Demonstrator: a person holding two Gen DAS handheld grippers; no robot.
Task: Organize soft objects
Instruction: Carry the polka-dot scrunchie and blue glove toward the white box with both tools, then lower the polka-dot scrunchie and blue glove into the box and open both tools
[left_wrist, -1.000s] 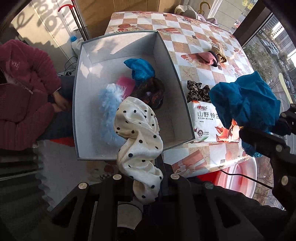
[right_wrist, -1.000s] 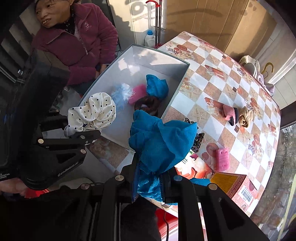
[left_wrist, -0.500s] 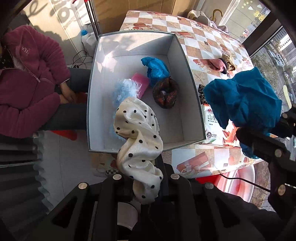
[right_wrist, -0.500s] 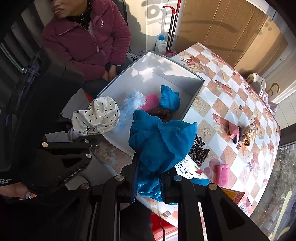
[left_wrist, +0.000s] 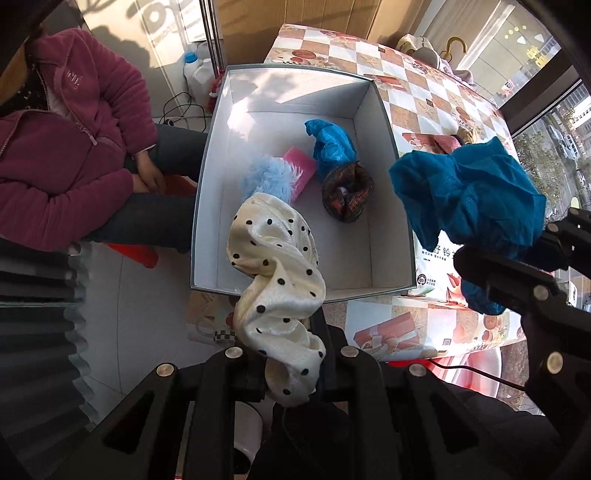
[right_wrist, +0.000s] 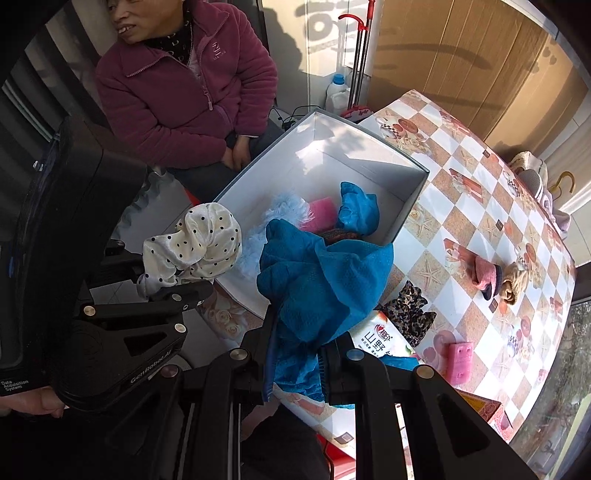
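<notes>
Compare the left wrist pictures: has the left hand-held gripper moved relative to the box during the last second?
Yes. The left hand-held gripper with its polka-dot cloth has shifted leftward: the box now appears further right in its view.

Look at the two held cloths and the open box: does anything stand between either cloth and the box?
Nothing visible does. The left gripper holds the dotted cloth over the box's near edge; the right gripper holds the blue cloth beside it. The box is open-topped, with bare floor beside the soft items inside.
</notes>
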